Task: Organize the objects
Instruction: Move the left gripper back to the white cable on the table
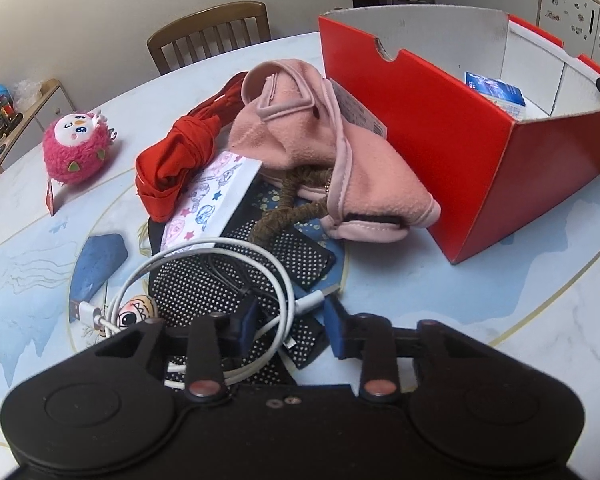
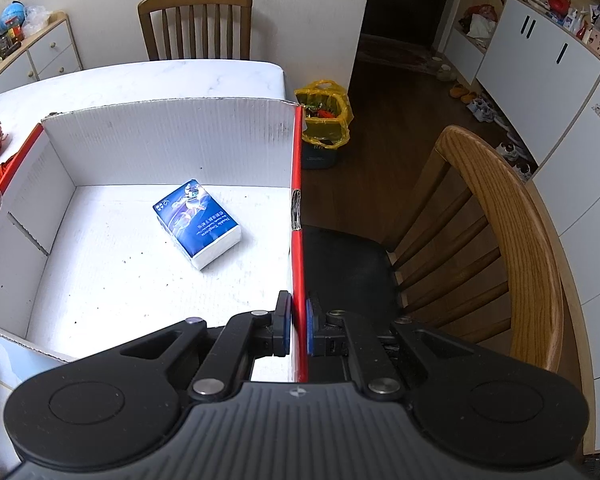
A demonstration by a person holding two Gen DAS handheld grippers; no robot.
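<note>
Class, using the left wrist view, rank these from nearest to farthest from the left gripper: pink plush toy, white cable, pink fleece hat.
1. white cable, looped between the left gripper fingers.
2. pink fleece hat, middle, beside the red box.
3. pink plush toy, far left.

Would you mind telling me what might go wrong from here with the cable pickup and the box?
1. The left tool brackets only part of the coiled white cable; the loops may uncoil or snag the dotted black mat.
2. The right tool pinches the red box wall; pulling could tip it.
</note>
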